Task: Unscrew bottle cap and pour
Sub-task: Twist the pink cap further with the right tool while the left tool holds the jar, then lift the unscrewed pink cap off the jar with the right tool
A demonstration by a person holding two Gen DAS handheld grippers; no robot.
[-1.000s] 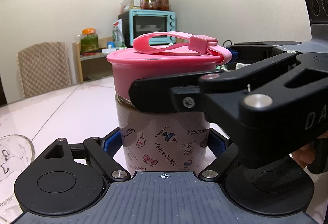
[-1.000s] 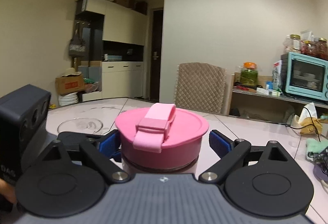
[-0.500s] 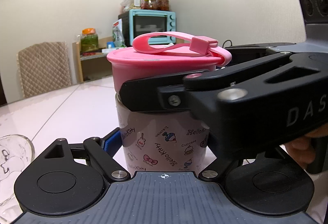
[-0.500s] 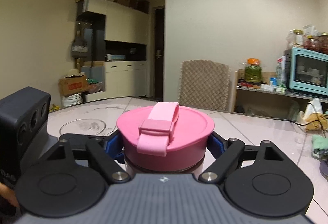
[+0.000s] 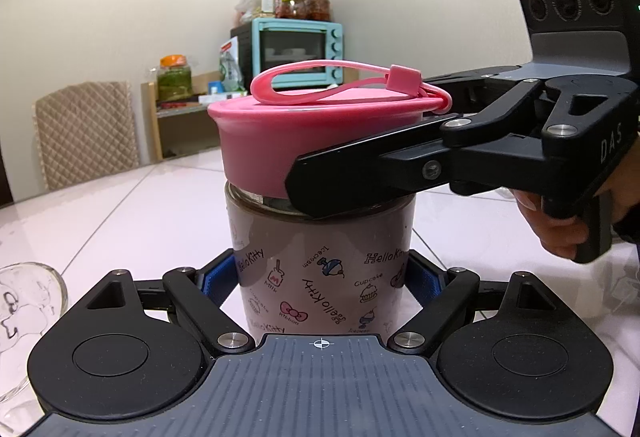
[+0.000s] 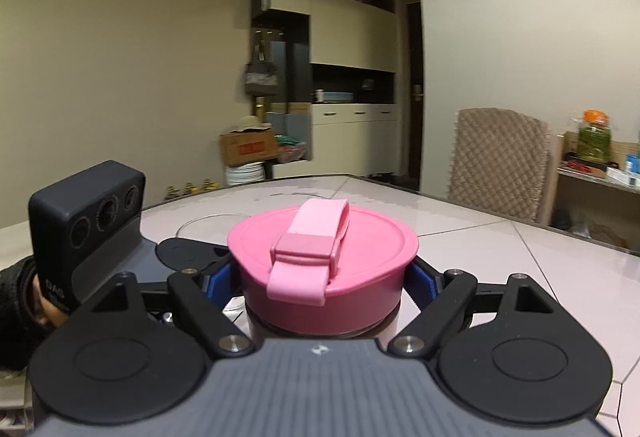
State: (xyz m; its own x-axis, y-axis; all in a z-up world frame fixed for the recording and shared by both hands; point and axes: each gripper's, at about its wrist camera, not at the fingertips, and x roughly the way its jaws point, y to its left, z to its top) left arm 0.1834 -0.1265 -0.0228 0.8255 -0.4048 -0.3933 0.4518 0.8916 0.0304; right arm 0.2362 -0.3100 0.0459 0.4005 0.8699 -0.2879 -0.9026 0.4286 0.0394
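A Hello Kitty printed bottle [image 5: 320,269] stands upright on the white table [image 5: 120,221]. My left gripper [image 5: 320,277] is shut on the bottle's body, blue pads at both sides. A wide pink cap [image 5: 296,145] with a pink strap sits on top, tilted. In the right wrist view my right gripper [image 6: 322,277] is shut on the pink cap [image 6: 320,257]. The right gripper also shows in the left wrist view [image 5: 460,165], reaching in from the right. The bottle body is mostly hidden in the right wrist view.
A clear glass [image 5: 24,301] stands at the left by the left gripper; its rim shows in the right wrist view [image 6: 208,225]. A chair [image 5: 86,133] stands behind the table. A shelf with a teal oven [image 5: 296,49] and jars lines the back wall.
My right gripper has closed on the pink cap and swung round it counter-clockwise. The cap now sits tilted on the bottle. The left gripper and bottle have not moved.
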